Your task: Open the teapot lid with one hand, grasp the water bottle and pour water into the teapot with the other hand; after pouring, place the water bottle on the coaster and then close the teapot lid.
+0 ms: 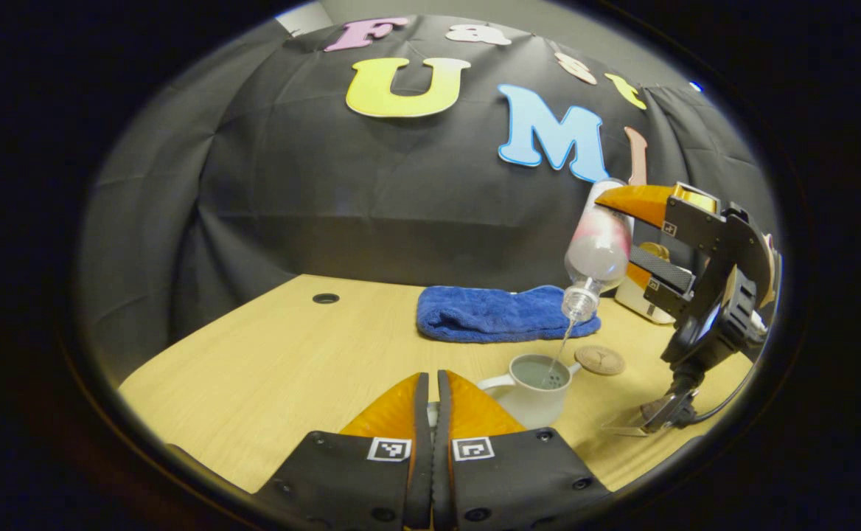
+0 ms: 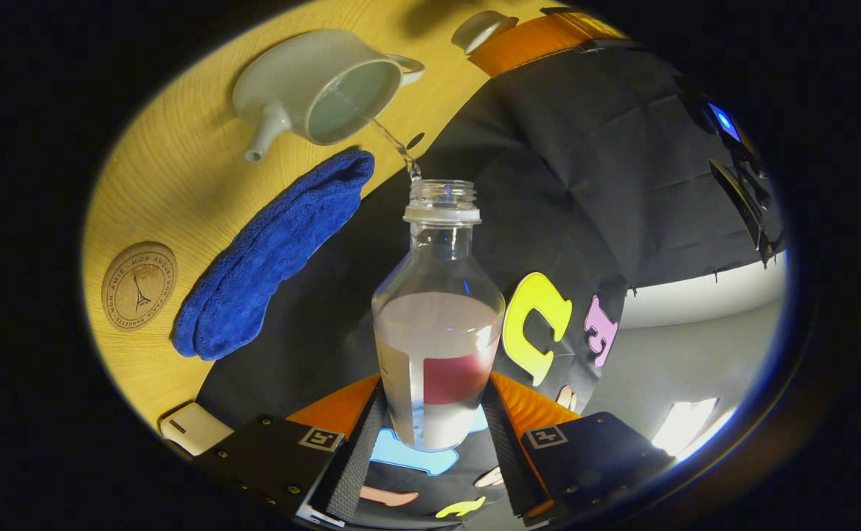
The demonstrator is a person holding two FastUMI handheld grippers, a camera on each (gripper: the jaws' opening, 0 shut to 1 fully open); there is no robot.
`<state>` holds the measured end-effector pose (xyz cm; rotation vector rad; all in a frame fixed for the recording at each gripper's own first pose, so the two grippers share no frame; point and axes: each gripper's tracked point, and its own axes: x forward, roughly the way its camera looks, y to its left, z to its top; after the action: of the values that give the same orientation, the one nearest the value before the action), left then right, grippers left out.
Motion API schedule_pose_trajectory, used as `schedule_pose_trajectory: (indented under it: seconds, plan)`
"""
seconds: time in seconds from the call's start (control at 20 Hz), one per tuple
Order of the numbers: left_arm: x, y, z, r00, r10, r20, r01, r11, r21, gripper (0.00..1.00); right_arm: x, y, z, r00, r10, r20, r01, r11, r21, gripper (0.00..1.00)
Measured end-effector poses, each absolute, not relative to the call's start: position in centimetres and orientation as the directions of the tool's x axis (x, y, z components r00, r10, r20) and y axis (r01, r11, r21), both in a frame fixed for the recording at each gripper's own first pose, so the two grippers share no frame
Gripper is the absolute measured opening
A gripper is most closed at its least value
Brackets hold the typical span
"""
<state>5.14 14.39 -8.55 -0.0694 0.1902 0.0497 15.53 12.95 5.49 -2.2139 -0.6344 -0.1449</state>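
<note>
Clear water streams from the tilted bottle (image 2: 438, 324), clamped in the right gripper (image 2: 436, 420), into the teapot (image 1: 532, 387); the left gripper (image 1: 431, 391) is closed, apparently on the lid (image 2: 480, 28).

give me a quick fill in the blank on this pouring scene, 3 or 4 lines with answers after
1. The right gripper holds the water bottle tilted, and a thin stream of water falls into the open ____.
2. The cloth folded on the table behind the teapot is ____ in colour.
3. The round coaster has ____ standing on it.
4. The fingers of the left gripper are ____ together.

Missing words: teapot; blue; nothing; shut
</note>
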Motion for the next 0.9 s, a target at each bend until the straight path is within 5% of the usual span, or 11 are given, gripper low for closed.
schedule_pose_trajectory:
  seconds: [0.6,0.9]
  plan:
    - [5.2,14.6,-8.8,0.979,0.048,-0.198,-0.062,0.996,-0.062,0.07,15.9,13.0,4.0,0.878,0.4,0.263,0.458,-0.546,-0.701,0.75]
    - [5.1,14.9,-8.5,0.981,0.054,-0.189,-0.069,0.995,-0.075,0.07,17.1,10.4,2.0,0.942,0.286,0.173,0.263,-0.314,-0.912,0.75]
